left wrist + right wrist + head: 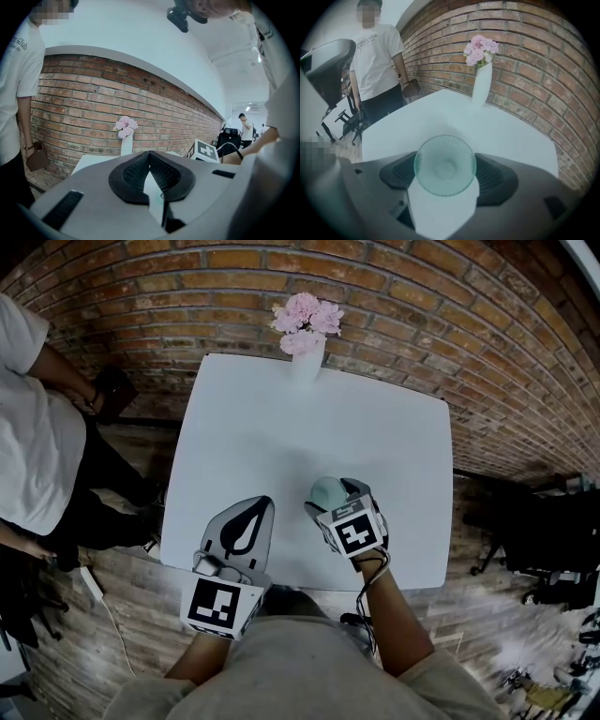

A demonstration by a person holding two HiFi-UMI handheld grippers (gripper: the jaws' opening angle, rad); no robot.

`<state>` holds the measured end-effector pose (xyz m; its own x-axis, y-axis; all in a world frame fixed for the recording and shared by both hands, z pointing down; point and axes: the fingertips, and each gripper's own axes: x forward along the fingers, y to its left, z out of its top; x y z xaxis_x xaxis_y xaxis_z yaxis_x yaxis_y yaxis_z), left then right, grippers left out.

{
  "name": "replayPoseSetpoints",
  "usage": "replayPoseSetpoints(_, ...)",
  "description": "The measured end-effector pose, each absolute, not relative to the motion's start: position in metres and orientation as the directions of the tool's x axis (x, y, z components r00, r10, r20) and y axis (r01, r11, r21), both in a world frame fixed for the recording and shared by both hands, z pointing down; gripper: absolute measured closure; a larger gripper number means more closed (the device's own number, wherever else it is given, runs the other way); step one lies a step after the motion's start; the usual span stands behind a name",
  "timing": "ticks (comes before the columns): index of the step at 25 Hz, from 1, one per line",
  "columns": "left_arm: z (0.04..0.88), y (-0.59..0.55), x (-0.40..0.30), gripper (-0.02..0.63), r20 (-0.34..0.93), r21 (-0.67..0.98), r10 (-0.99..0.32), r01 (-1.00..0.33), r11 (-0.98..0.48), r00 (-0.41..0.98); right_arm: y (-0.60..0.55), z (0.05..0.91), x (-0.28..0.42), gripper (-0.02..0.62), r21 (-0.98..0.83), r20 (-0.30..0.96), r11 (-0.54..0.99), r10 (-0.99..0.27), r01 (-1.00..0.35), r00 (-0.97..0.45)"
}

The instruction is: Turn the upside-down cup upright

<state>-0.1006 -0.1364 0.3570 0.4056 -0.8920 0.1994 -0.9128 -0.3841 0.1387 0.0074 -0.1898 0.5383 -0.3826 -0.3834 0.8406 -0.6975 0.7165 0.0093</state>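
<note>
A pale green, clear glass cup [445,165] stands on the white square table [281,409], near its front edge and to the right of the middle. Seen from the right gripper view, its wide round rim faces the camera and a smaller circle, the base, shows through the glass, so it looks mouth-up. The right gripper [337,498] tilts steeply down over it with its jaws wide apart, one dark ribbed pad on each side of the cup. The rim reaches both pads' inner edges, and no squeeze shows. The left gripper [263,503] lies nearly level over the table's front-left part, well left of the cup, its jaws closed together on nothing. At the table's far edge stands a slim white vase [306,362] of pink flowers [307,320], against a red brick wall [422,315]. A person in a white T-shirt [28,427] stands at the left.
</note>
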Motion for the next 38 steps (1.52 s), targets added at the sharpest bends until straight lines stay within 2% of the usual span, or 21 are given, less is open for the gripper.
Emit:
replayPoseSetpoints(9,0.357,-0.134,-0.098,0.597,0.203,0.143,-0.885,-0.907,-0.395,0.418,-0.194,0.529,0.013,0.219,-0.165,0.74,0.615,-0.44,-0.771,-0.509)
replayPoseSetpoints(22,0.354,-0.132,-0.09,0.597,0.195,0.138,-0.879,-0.899,-0.416,0.436,-0.197,0.495,0.022,0.219,-0.374,0.586,0.533,-0.498,-0.759,-0.639)
replayPoseSetpoints(31,0.353,-0.129,-0.084,0.597,0.194,0.133,-0.872,-0.893,-0.43,0.449,-0.187,0.466,0.015,0.219,-0.606,0.393,0.492,-0.497,-0.625,-0.773)
replayPoseSetpoints(38,0.351,-0.128,-0.082,0.597,0.191,0.125,-0.87,-0.89,-0.438,0.454,-0.177,0.434,0.015,0.219,-0.759,0.163,0.487,-0.5,-0.433,-0.85)
